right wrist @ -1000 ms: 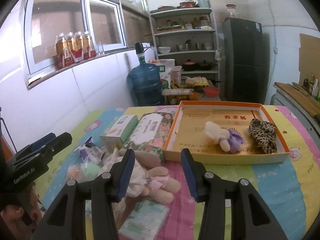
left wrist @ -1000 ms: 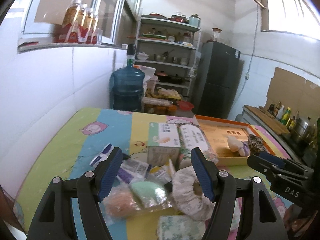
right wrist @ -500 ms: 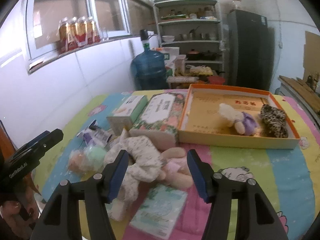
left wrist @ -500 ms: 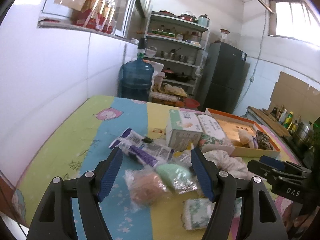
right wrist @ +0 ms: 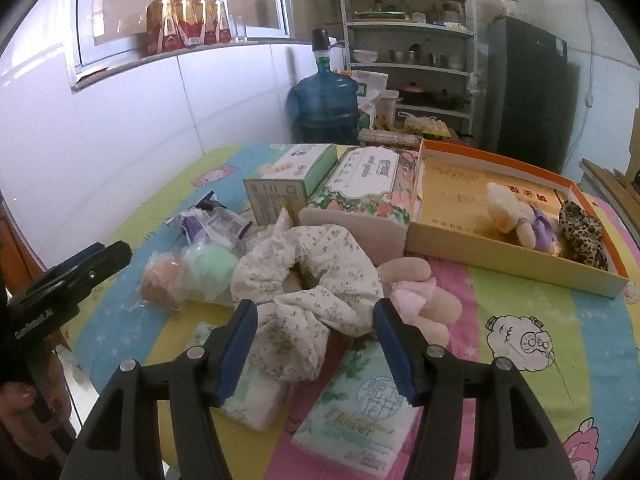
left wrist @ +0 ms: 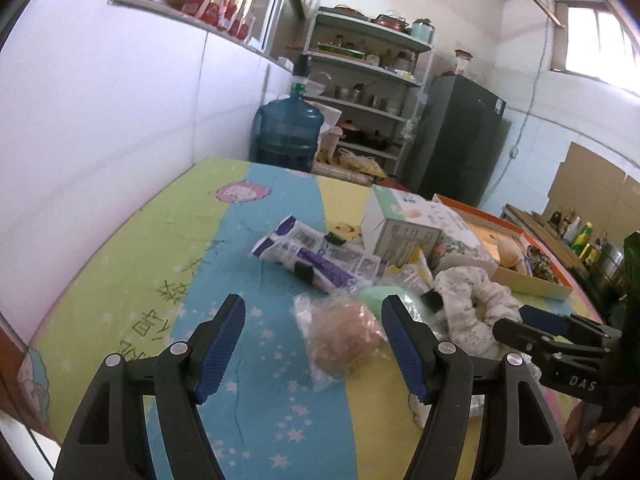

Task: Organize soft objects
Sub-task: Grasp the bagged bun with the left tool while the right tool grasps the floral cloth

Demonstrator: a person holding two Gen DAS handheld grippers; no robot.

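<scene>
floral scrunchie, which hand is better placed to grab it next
Right. The right tool is open with the floral scrunchie lying directly between and just ahead of its fingers. The left tool is open too, but it faces the bagged peach puff, with the scrunchie off to its right.

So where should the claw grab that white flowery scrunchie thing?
Probably the puffy front loop of the floral scrunchie, the part that bunches up nearest the right claw. Come down from above and the front, one finger inside the hole and one outside. The far side is crowded by the tissue pack and the plush toy.
</scene>
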